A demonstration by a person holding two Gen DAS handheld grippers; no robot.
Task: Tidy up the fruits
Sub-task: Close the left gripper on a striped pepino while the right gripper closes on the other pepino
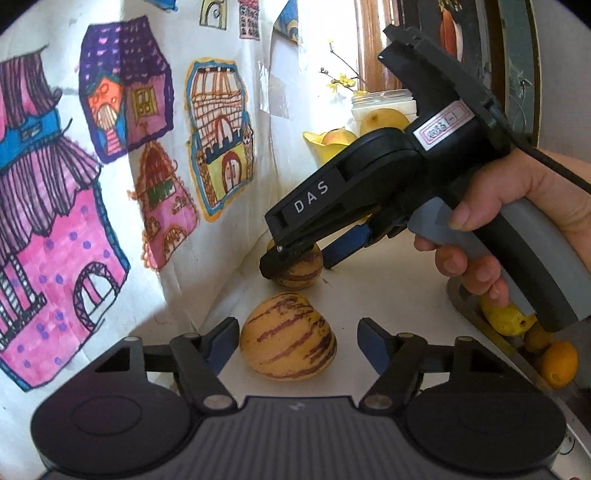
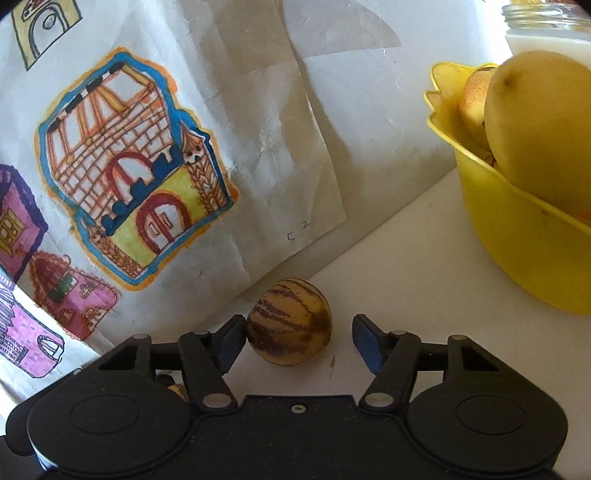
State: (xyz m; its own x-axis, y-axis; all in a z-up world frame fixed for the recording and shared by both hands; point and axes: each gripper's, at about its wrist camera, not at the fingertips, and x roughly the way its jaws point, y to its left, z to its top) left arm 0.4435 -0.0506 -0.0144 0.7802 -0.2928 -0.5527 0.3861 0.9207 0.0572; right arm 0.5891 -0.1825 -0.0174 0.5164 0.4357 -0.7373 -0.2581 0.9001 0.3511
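Two yellow, purple-striped melon fruits lie on the white counter. The near fruit (image 1: 288, 336) sits between the open fingers of my left gripper (image 1: 297, 338). The far fruit (image 1: 297, 267) (image 2: 289, 326) sits between the open fingers of my right gripper (image 1: 303, 258) (image 2: 297, 338); its left finger (image 2: 231, 341) touches the fruit and the right finger stands apart. A yellow bowl (image 2: 517, 236) (image 1: 325, 147) at the back right holds a large yellow pear (image 2: 535, 129) and another fruit.
A paper sheet with drawn houses (image 1: 110, 166) (image 2: 129, 166) stands along the left. A glass jar (image 2: 546, 26) stands behind the bowl. A metal tray (image 1: 476, 325) at the right holds small yellow and orange fruits (image 1: 557, 363).
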